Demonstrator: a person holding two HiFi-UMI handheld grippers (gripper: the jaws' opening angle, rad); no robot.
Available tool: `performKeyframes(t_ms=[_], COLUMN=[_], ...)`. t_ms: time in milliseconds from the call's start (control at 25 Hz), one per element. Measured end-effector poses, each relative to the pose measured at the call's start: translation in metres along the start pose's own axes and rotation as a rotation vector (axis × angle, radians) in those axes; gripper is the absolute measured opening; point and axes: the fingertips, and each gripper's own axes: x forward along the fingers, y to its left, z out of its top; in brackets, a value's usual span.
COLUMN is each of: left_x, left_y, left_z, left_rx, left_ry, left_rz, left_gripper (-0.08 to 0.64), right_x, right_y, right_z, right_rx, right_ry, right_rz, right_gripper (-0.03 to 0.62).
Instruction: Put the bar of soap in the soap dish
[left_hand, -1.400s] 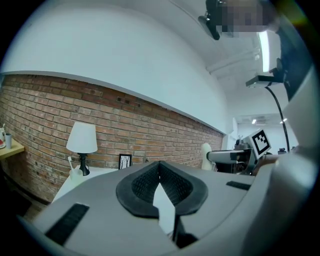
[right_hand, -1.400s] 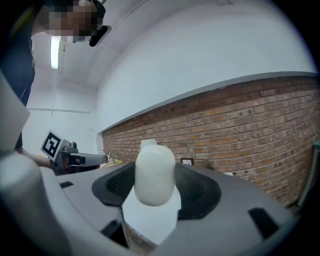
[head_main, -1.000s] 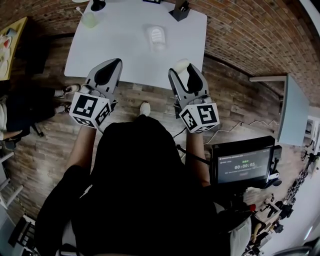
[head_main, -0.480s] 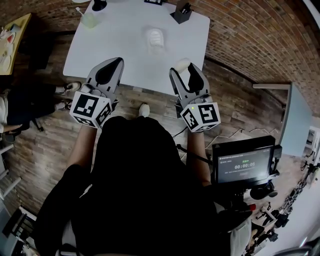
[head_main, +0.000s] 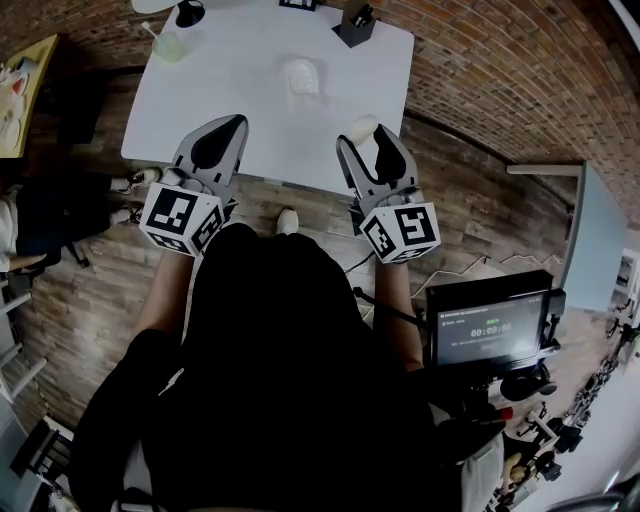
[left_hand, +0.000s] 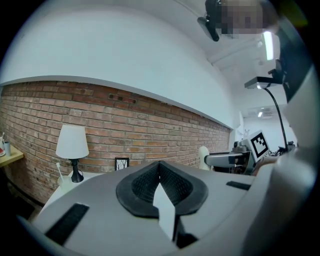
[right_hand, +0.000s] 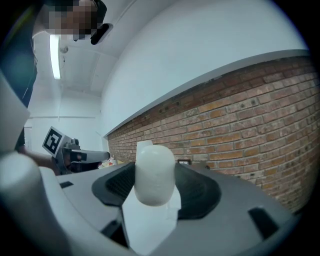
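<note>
My right gripper (head_main: 366, 136) is shut on a pale, rounded bar of soap (head_main: 362, 129), held near the front edge of the white table (head_main: 230, 100). The right gripper view shows the soap (right_hand: 155, 172) upright between the jaws. A whitish soap dish (head_main: 301, 79) lies on the table beyond, apart from both grippers. At the left, my left gripper (head_main: 232, 125) is shut with nothing in it, over the table's near edge. In the left gripper view its jaws (left_hand: 161, 175) meet.
A black lamp base (head_main: 189, 12), a pale green cup (head_main: 170, 43), a small picture frame (head_main: 298, 4) and a dark holder (head_main: 355, 25) stand along the table's far edge. A monitor on a stand (head_main: 490, 325) is at my right. Brick-patterned floor surrounds the table.
The head view has shifted slightly, so the table and the dish sit a little higher and further left. Both grippers keep their pose, and the soap stays held.
</note>
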Motion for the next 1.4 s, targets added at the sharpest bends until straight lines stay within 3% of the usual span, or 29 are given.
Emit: performKeyframes(t_ms=[720, 1400], left_x=[0.031, 0.033], left_y=[-0.009, 0.002], left_z=[-0.008, -0.001], left_rx=[-0.015, -0.026], left_ry=[0.033, 0.02], left_rz=[0.001, -0.022], left_gripper=[0.006, 0.006], right_x=[0.003, 0.016], right_y=[-0.038, -0.034], right_z=[-0.009, -0.007], right_rx=[0.02, 0.044], right_ry=[0.027, 0.019], right_rz=[-0.007, -0.01], right_gripper=[0.255, 0.256])
